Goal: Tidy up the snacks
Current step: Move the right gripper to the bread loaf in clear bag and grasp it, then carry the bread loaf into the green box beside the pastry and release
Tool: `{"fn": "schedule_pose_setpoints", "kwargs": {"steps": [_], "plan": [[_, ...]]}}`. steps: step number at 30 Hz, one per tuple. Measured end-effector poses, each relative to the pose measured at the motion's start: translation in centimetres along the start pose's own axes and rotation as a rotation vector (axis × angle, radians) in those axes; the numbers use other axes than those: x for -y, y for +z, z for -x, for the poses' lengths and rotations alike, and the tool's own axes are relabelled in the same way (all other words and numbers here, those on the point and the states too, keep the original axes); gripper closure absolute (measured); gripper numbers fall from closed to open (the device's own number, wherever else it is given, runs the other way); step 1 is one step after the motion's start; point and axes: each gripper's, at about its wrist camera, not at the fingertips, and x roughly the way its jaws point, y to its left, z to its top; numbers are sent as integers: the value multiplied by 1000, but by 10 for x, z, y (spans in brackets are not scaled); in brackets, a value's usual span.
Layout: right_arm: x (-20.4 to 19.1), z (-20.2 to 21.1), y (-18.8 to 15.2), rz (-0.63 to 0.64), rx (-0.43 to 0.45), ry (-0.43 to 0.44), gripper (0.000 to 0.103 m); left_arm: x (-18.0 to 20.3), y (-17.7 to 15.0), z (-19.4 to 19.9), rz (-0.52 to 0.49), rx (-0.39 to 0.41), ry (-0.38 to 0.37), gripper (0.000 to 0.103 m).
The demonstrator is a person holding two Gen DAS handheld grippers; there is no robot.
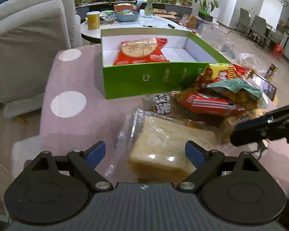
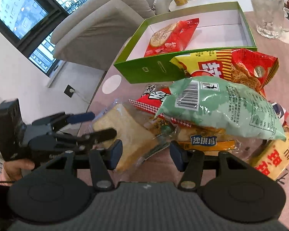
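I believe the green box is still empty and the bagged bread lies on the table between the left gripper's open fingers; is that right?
Not quite: the green box is not empty. A red snack bag already lies inside it, as the left wrist view shows. The rest holds: the bagged bread lies on the table between the open fingers of the left gripper.

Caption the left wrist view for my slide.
Open left gripper straddles bagged bread before the green box.
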Motion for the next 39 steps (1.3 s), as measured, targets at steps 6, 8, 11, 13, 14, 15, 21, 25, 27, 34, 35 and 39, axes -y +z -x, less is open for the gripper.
{"fn": "schedule_pose_setpoints", "kwargs": {"steps": [6, 8, 11, 13, 14, 15, 21, 25, 27, 34, 35, 39], "plan": [[-3, 1, -3, -1, 3, -10, 10, 9, -1, 3, -30, -17, -5, 14], [-4, 1, -3, -1, 0, -10, 10, 11, -3, 4, -34, -21, -1, 14], [-3, -1, -2, -8, -5, -7, 10, 13, -4, 8, -51, -25, 5, 15], [-4, -2, -2, -16, -11, -7, 10, 13, -4, 11, -66, -24, 9, 15], [-4, -3, -1, -17, -13, -7, 10, 13, -3, 11, -75, -26, 8, 16], [-4, -4, -1, -20, -16, -8, 10, 12, -2, 12, -80, -28, 5, 17], [-7, -5, -1, -48, -47, 11, 10, 3, 8, 11, -76, -37, 3, 23], [-8, -12, -2, -54, -81, 8, 10, 1, 8, 5, -85, -57, -7, 22], [-7, -19, -1, -76, -102, 14, 10, 1, 7, 3, -76, -63, -33, 22], [-7, -35, 2, -114, -132, -6, 10, 6, 2, 6, -77, -63, -54, 22], [-7, -36, 2, -117, -131, -8, 10, 6, 1, 6, -76, -62, -54, 22], [-10, -34, 2, -104, -119, -9, 10, 10, -1, 10, -83, -52, -35, 24]]}}
